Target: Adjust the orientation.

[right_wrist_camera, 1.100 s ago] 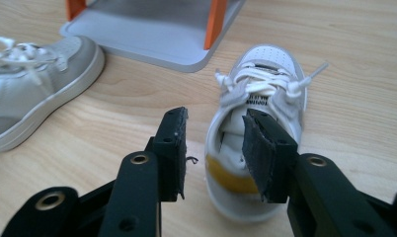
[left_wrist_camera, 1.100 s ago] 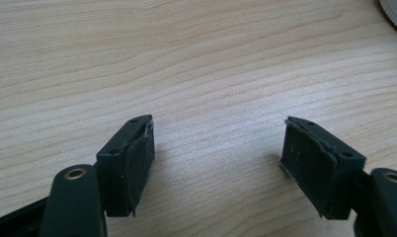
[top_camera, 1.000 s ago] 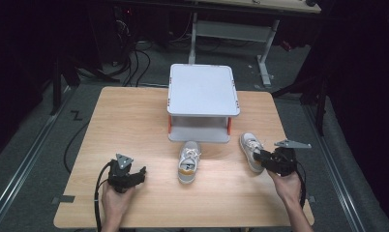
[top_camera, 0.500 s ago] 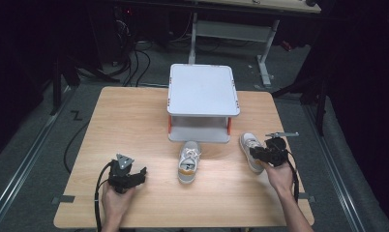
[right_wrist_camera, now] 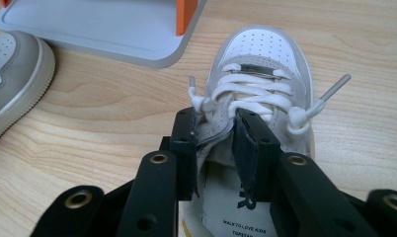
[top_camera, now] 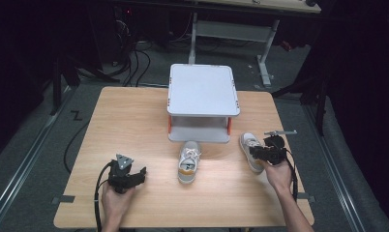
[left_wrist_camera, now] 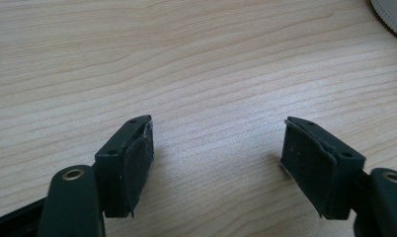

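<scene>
Two small white and grey shoes lie on the wooden table. One shoe sits in the middle in front of the shelf. The other shoe lies to the right, toe pointing away. My right gripper reaches over its heel. In the right gripper view, my right gripper has just been closing its jaws, and the pads pinch the tongue of this shoe below the white laces. My left gripper rests at the front left. My left gripper stands open over bare wood.
A white two-level shelf with orange posts stands at the back centre of the table. Its lower tray lies just beyond the held shoe, and the middle shoe is off to its left. A ribbed sole edge is near the left gripper.
My right gripper has moved left onto the right shoe and its jaws have closed on the tongue. The left gripper and the middle shoe have stayed put.
</scene>
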